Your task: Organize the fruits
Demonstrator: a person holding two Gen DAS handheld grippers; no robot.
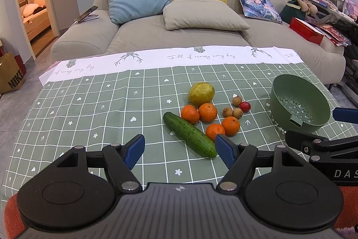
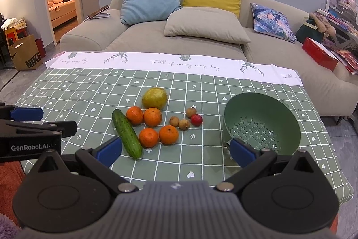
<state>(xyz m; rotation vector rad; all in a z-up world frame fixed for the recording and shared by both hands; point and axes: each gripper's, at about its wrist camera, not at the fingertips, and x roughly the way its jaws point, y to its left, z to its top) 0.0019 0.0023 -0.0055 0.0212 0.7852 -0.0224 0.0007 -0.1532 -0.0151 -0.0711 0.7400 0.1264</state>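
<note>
We see a green colander (image 2: pixel 261 124) near the right edge of the table (image 2: pixel 67 93), tilted on its side, and nothing lies in it. The fruits are on the cloth in the middle: a cucumber (image 2: pixel 126 134), four oranges (image 2: pixel 152 117), a yellow-green fruit (image 2: pixel 154 98), three small brown fruits (image 2: pixel 184 124) and a small red one (image 2: pixel 196 119). Our left gripper (image 1: pixel 180 147) and right gripper (image 2: pixel 175 150) both stand wide, holding nothing.

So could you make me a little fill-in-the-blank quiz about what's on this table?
1. The green colander holds ____ fruit.
2. ____ oranges lie beside the cucumber.
3. The small red fruit sits next to three ____ longans.
4. Both grippers' jaws stand ____.

Missing words: no; four; brown; open
</note>
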